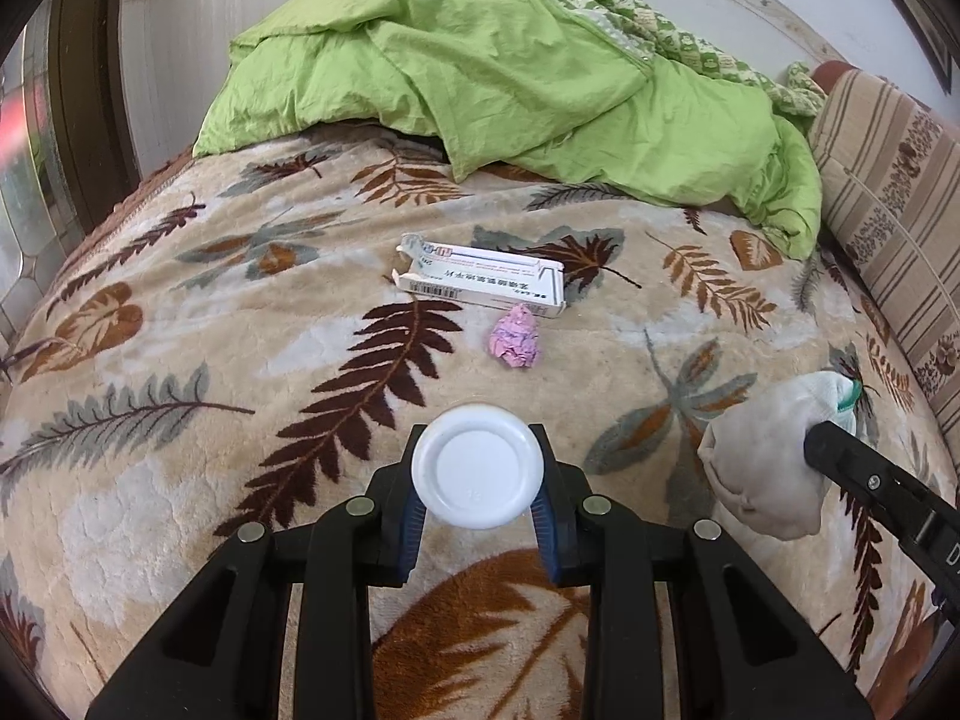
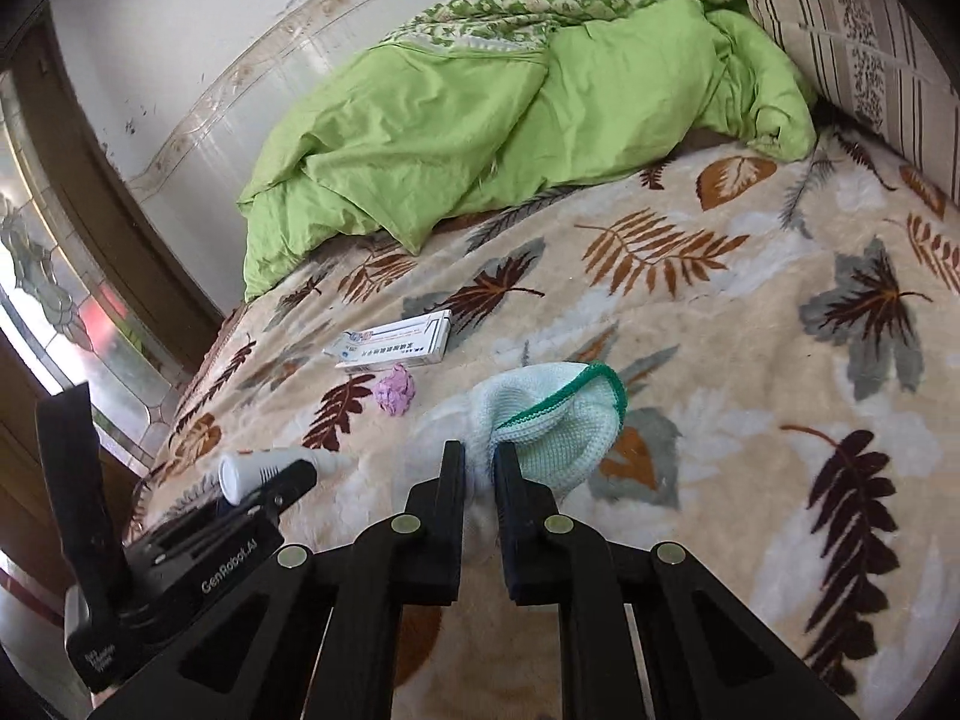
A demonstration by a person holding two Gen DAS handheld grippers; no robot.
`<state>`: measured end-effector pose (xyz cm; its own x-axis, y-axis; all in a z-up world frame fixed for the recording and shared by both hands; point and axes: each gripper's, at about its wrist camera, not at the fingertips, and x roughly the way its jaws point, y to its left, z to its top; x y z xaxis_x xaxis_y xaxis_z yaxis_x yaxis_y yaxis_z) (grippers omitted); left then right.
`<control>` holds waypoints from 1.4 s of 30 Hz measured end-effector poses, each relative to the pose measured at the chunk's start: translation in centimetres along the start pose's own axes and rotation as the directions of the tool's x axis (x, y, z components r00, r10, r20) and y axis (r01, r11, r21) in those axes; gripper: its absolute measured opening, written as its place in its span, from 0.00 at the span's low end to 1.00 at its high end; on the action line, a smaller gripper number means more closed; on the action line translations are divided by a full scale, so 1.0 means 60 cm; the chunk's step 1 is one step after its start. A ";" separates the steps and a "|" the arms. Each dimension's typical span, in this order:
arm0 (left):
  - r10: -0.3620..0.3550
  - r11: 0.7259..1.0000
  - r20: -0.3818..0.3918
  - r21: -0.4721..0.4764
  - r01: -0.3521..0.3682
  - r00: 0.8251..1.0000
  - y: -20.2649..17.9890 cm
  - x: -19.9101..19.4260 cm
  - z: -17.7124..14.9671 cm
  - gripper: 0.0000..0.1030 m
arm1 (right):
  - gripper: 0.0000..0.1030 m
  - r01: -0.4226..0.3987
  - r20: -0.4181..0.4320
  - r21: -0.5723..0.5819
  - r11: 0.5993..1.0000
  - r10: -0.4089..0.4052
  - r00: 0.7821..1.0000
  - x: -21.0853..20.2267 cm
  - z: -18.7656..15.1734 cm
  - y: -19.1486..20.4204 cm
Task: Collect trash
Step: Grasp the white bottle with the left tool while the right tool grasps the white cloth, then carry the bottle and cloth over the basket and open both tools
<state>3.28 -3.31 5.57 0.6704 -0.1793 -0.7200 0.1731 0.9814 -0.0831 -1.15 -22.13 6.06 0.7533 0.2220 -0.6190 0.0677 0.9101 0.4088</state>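
Soft white sock, clamped in the right gripper at lower centre, could slip free. The left gripper pinches a white bottle by its smooth round sides; that might squirt out.

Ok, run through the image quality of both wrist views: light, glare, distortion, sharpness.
Left wrist view: soft daylight, heavy fisheye bend, dark corners; the white bottle in the left gripper looks bright with little surface detail, box text is too small to read. Right wrist view: same curvature, the window at left is blown out, the sock in the right gripper is sharp.
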 end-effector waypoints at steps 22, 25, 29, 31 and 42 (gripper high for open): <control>0.036 0.996 0.063 0.080 -0.041 0.997 -0.033 -0.017 0.001 0.28 | 0.10 0.035 0.042 -0.055 0.998 -0.032 0.999 0.001 0.006 0.001; 0.029 0.996 0.062 0.083 -0.035 0.998 -0.036 -0.017 -0.001 0.28 | 0.10 0.029 0.041 -0.053 0.998 -0.027 0.999 0.001 0.006 0.002; 0.011 0.996 0.059 0.087 -0.016 0.998 -0.040 -0.018 -0.005 0.28 | 0.10 0.020 0.047 -0.045 0.999 -0.018 0.999 -0.005 0.007 0.002; 0.004 0.995 0.059 0.098 -0.010 0.998 -0.045 -0.020 -0.008 0.28 | 0.10 0.017 0.054 -0.032 0.999 -0.015 0.998 -0.013 0.007 0.000; -0.141 0.973 0.049 0.189 0.130 0.989 -0.115 -0.081 -0.049 0.28 | 0.10 -0.005 0.101 0.045 0.999 0.000 0.995 -0.147 -0.032 -0.041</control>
<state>-3.27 -9.04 7.63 0.6741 -0.3195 -0.6660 0.3921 0.9189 -0.0439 -9.22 -25.66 9.26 0.8157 0.1854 -0.5479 0.0935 0.8925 0.4412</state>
